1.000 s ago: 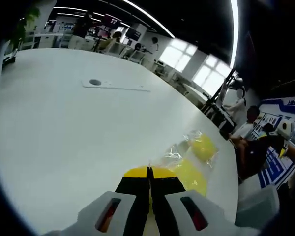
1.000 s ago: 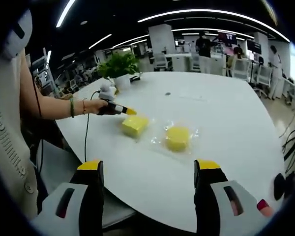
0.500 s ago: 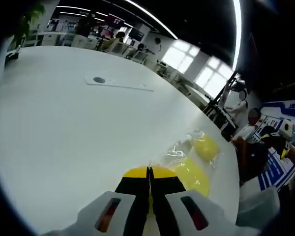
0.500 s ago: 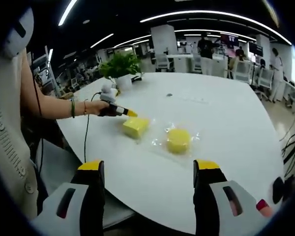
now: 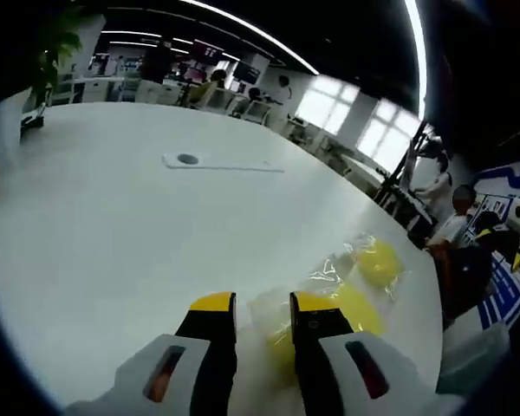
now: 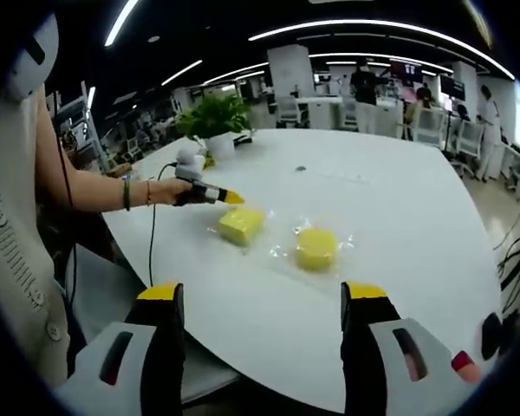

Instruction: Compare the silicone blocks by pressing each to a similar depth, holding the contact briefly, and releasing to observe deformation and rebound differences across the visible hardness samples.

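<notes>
Two yellow silicone blocks in clear wrap lie on the white table (image 6: pixel 399 199). The square block (image 6: pixel 241 224) is at the left and the round block (image 6: pixel 315 247) at the right. A person's hand holds my left gripper (image 6: pixel 230 198) with its yellow tips at the square block's left edge. In the left gripper view, my left gripper (image 5: pixel 264 303) stands open by a narrow gap over the wrapped square block (image 5: pixel 342 310), and the round block (image 5: pixel 380 263) lies beyond. My right gripper (image 6: pixel 262 295) is wide open, well short of the table, with nothing between its fingers.
A potted plant (image 6: pixel 210 117) stands at the table's far left corner. A flat white cover plate with a round hole (image 5: pixel 221 162) lies mid-table. People sit beyond the table edge (image 5: pixel 455 234). The person's arm (image 6: pixel 95 186) reaches in from the left.
My left gripper's jaws have parted from shut to a narrow gap over the square block. The right gripper and both blocks have stayed put.
</notes>
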The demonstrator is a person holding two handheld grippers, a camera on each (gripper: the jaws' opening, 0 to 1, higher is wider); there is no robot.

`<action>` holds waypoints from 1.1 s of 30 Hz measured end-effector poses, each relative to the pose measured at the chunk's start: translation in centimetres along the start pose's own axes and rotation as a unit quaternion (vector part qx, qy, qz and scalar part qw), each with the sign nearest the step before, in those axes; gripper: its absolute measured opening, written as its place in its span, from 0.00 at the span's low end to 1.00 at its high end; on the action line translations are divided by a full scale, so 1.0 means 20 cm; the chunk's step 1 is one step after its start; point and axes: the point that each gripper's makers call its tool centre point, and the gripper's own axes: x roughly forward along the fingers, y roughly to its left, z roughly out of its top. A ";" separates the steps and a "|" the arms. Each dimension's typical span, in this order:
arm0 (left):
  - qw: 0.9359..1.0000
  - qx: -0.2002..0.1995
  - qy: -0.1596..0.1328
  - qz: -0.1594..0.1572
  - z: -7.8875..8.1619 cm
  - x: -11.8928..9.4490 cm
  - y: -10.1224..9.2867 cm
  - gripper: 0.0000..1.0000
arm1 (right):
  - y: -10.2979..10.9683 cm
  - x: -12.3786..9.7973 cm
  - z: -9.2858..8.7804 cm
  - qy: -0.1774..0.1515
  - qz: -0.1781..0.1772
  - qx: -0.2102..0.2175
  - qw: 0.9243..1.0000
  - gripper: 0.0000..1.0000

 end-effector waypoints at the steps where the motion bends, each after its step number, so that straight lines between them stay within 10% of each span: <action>1: 1.000 0.005 -0.002 0.004 0.01 -0.01 0.00 0.28 | 0.00 0.00 0.00 0.000 0.001 0.000 1.000 0.68; 18: 0.998 0.031 -0.051 0.032 0.02 -0.35 -0.17 0.34 | 0.06 0.02 0.03 -0.036 0.029 -0.001 0.999 0.68; 33: 0.991 0.078 -0.103 0.044 0.03 -0.69 -0.53 0.44 | 0.11 -0.04 0.11 -0.106 0.082 0.025 0.991 0.72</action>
